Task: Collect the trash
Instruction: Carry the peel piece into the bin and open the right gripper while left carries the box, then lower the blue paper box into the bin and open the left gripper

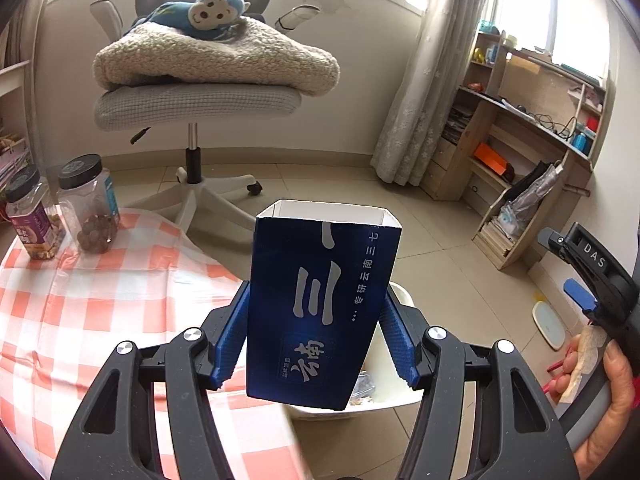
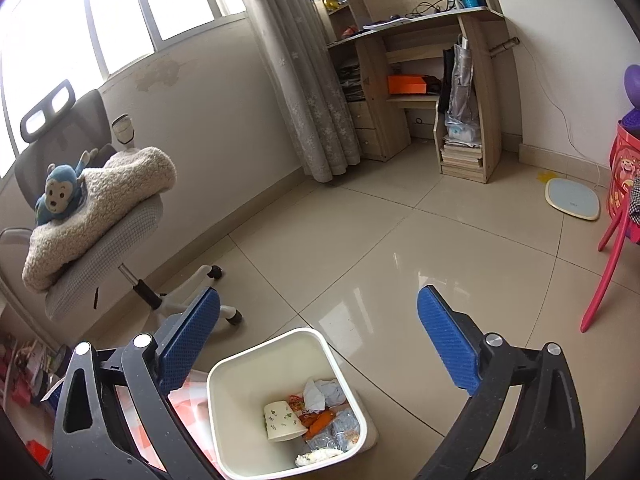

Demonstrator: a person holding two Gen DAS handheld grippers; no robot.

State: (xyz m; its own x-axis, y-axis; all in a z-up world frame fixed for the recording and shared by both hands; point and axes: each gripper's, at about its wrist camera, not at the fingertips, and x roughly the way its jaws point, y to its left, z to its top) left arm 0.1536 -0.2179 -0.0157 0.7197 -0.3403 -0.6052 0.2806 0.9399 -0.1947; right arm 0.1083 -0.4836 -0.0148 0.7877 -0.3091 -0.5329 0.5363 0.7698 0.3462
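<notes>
Blue carton sits clamped in my left gripper above the white bin (half full); my right gripper gapes empty.

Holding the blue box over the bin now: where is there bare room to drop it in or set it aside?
The bin's near-left half is bare. Its far-right corner is crowded with a paper cup and wrappers. The checked cloth is free between the jars and the left gripper. The floor tiles beyond the bin are open.
</notes>
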